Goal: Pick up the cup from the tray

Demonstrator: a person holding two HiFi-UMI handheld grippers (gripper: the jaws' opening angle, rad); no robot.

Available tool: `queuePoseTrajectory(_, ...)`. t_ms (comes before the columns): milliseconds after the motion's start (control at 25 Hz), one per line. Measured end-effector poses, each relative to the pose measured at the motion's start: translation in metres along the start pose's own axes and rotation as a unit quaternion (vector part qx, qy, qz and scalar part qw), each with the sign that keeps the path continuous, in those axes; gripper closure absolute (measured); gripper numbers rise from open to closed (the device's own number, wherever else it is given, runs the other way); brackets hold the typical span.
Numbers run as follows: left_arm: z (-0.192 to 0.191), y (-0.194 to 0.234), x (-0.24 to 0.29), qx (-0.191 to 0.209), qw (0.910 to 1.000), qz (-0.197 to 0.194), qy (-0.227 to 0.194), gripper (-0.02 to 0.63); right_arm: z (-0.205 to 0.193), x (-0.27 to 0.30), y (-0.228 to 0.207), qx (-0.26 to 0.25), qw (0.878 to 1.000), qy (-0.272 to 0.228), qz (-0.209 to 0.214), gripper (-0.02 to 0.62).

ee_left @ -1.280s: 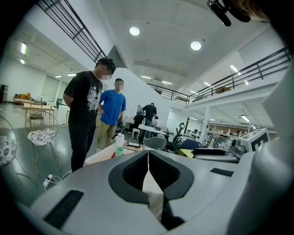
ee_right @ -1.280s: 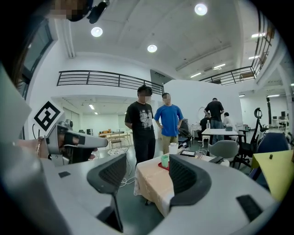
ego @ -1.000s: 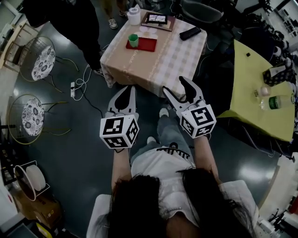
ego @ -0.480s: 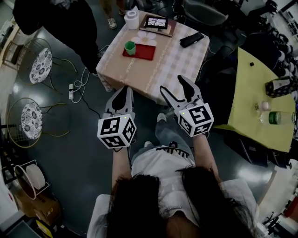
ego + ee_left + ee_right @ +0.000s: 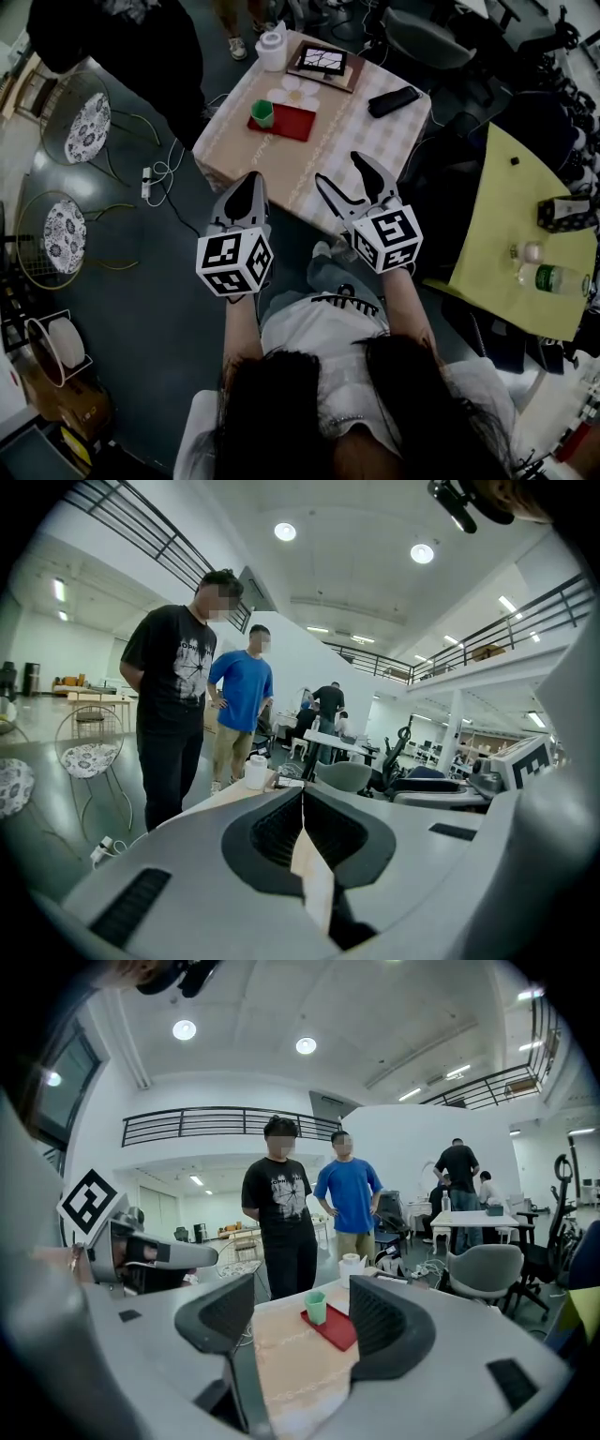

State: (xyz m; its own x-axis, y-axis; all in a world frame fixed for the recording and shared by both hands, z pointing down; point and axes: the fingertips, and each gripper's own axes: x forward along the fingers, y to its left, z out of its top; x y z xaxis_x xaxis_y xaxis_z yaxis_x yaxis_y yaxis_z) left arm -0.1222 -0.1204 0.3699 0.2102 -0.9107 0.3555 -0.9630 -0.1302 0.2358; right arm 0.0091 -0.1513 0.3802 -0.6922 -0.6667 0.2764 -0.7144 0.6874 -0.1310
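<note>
1. On the checked-cloth table (image 5: 361,131) ahead of us, the green cup (image 5: 264,112) stands upright at the left end of the red tray (image 5: 295,124).
2. Our left gripper (image 5: 247,187): jaws pressed together, nothing btwn them, well apart from the cup.
3. Our right gripper (image 5: 341,170): jaws spread and have just been opening, nothing gripped. Cup & tray show far off thru the gap.
</note>
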Motion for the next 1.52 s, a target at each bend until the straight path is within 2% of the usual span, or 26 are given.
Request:
queuePoseTrajectory(400, 0.001, 0.006, 0.034, -0.004, 0.9995, 0.031, 0.01, 0.597, -0.001, 0.036, -0.025, -0.001, 0.999, 0.013, 0.037, 0.281)
queuePoseTrajectory(680, 0.014, 0.033, 0.056, -0.002, 0.999, 0.044, 0.011, 0.597, 0.0, 0.069, -0.027, -0.007, 0.999, 0.019, 0.049, 0.258)
queuePoseTrajectory(1240, 0.024, 0.088, 0.122, 0.0, 0.9985, 0.024, 0.05, 0.597, -0.001, 0.171, -0.019, -0.033, 0.995, 0.055, 0.069, 0.233)
queuePoseTrajectory(1440, 0.025, 0.106, 0.14, -0.003, 0.998, 0.014, 0.061, 0.597, -0.012, 0.208, -0.015, -0.034, 0.994, 0.075, 0.077, 0.227)
queuePoseTrajectory(1520, 0.025, 0.113, 0.148, 0.009, 0.9978, 0.005, 0.066, 0.597, -0.019, 0.223, -0.015, -0.04, 0.992, 0.084, 0.081, 0.225)
